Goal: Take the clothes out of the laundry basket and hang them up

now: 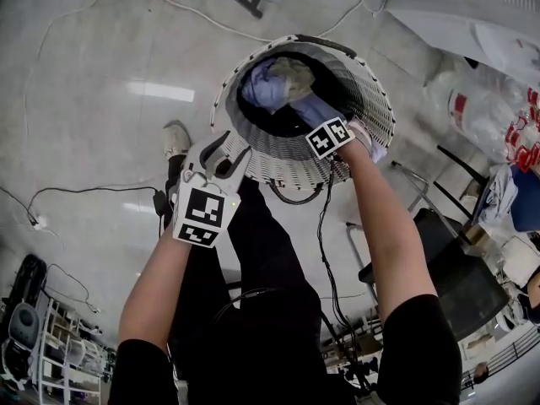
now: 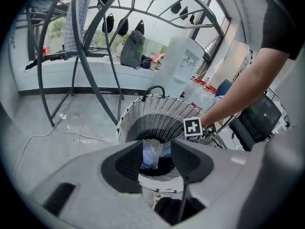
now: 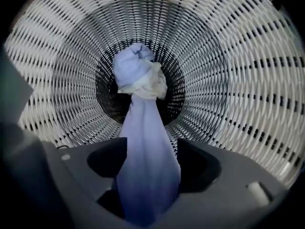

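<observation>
**Reader:** Which step is shown, and where are the clothes?

**Me:** Reaching into the laundry basket (image 1: 278,154) for a garment. The clothes lie bundled at its bottom: a lavender cloth (image 3: 143,118) knotted up with a cream piece (image 3: 151,86). My right gripper (image 3: 152,144) points steeply down inside the wicker wall, jaws spread wide, and a length of the lavender cloth runs up between them; I judge it loose there, not pinched. My left gripper (image 2: 156,151) hovers just outside the near rim, jaws partly apart, with nothing in them

**Reader:** How is the pick done well?

**Me:** Close the right jaws squarely on the strip lying between them, then lift straight up the basket's middle so the bundle clears the wicker. The cream piece looks tangled in, so both may rise together; the free left gripper can part them above the rim

**Reader:** What else is around, and what obstructs?

**Me:** The basket's dark handle (image 2: 153,88) arches over the far rim. A black cable (image 1: 322,226) trails from my right hand past the basket wall and could snag. Beyond stands a dark metal frame (image 2: 88,56), a grey garment (image 2: 132,49) hanging behind it. On the floor (image 1: 101,57) lie loose cables (image 1: 76,191); a black chair (image 1: 456,277) stands to my right
</observation>
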